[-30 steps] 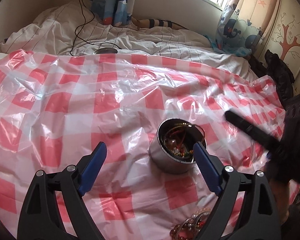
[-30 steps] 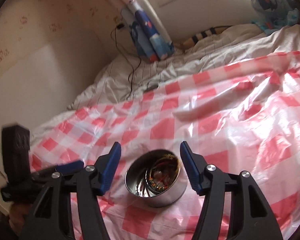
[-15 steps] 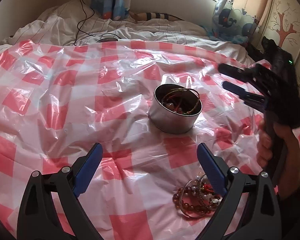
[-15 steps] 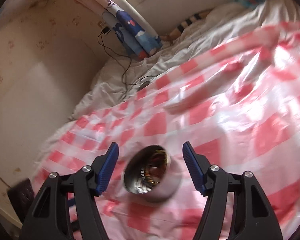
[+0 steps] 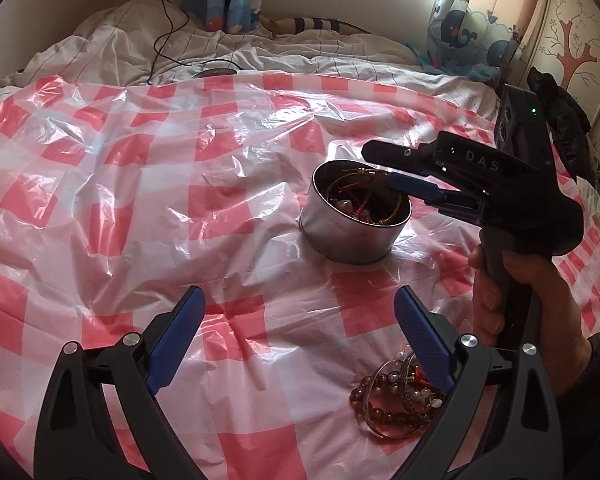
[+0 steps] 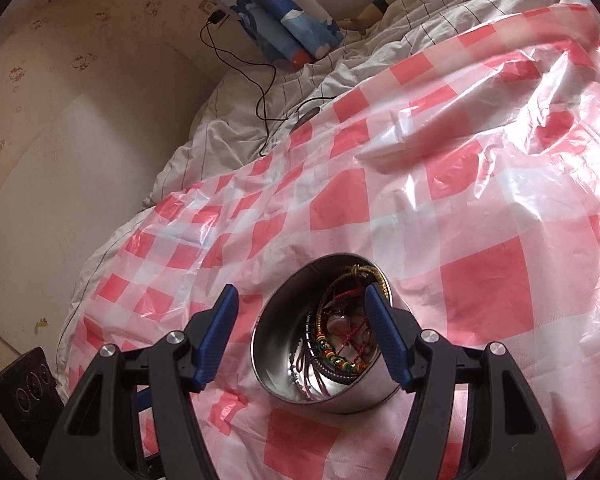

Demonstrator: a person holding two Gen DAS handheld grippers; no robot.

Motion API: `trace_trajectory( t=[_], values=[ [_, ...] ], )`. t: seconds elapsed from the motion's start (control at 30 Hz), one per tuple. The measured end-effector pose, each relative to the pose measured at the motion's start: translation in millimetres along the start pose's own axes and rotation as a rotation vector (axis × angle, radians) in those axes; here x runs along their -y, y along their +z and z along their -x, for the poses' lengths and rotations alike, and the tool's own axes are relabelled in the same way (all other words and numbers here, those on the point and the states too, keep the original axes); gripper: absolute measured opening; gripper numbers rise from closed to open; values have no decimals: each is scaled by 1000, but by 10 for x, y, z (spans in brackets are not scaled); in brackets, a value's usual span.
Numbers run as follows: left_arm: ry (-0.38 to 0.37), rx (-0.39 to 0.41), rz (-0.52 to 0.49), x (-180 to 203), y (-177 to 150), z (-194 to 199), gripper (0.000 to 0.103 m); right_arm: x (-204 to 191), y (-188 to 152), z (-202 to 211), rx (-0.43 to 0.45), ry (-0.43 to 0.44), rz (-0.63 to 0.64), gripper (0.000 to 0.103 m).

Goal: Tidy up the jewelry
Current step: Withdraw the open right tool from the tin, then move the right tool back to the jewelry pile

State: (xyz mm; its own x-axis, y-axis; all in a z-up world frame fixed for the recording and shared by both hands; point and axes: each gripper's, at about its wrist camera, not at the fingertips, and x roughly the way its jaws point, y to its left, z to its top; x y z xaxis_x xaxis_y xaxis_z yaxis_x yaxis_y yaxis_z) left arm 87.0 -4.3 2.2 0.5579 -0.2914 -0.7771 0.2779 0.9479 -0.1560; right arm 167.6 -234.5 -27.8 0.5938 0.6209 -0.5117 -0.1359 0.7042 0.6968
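A round steel tin point(image 5: 352, 236) holding bracelets and cords stands on the red-and-white checked plastic sheet point(image 5: 140, 208); it also shows in the right wrist view point(image 6: 324, 384). A heap of beaded bracelets point(image 5: 396, 400) lies on the sheet just in front of the tin, beside my left gripper's right finger. My left gripper point(image 5: 300, 336) is open and empty, low above the sheet in front of the tin. My right gripper point(image 6: 300, 320) is open and empty, hovering over the tin's rim; the left wrist view shows it point(image 5: 384, 168) reaching in from the right.
The sheet covers a bed with rumpled white bedding point(image 5: 260, 56) at the far side. A black cable point(image 5: 168, 20) and a small dark disc point(image 5: 216, 74) lie on the bedding. Curtains point(image 5: 464, 36) hang at the window. A dark device point(image 6: 24, 392) sits at the bed's left edge.
My left gripper has pulled back from the tin, bringing the bracelet heap into view. My right gripper has swung in over the tin's rim and stays open.
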Motion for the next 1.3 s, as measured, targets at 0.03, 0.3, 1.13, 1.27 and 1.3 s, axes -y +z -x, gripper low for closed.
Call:
trace_trajectory(
  t=[0.03, 0.3, 1.13, 1.27, 1.3],
  values=[
    [-1, 0, 0, -1, 5, 1, 91, 1, 15, 33, 21, 6, -2, 64],
    [0, -6, -6, 15, 13, -5, 91, 93, 116, -15, 10, 3, -55, 65],
    [-95, -65, -11, -47, -29, -33, 92, -155, -1073, 1108, -112, -245, 240, 48],
    [-184, -87, -27, 14, -114, -27, 91, -286, -1156, 931, -153, -219, 311, 42],
    [-168, -88, -44, 28, -138, -24, 91, -322, -1187, 892, -162, -225, 329, 39]
  ],
)
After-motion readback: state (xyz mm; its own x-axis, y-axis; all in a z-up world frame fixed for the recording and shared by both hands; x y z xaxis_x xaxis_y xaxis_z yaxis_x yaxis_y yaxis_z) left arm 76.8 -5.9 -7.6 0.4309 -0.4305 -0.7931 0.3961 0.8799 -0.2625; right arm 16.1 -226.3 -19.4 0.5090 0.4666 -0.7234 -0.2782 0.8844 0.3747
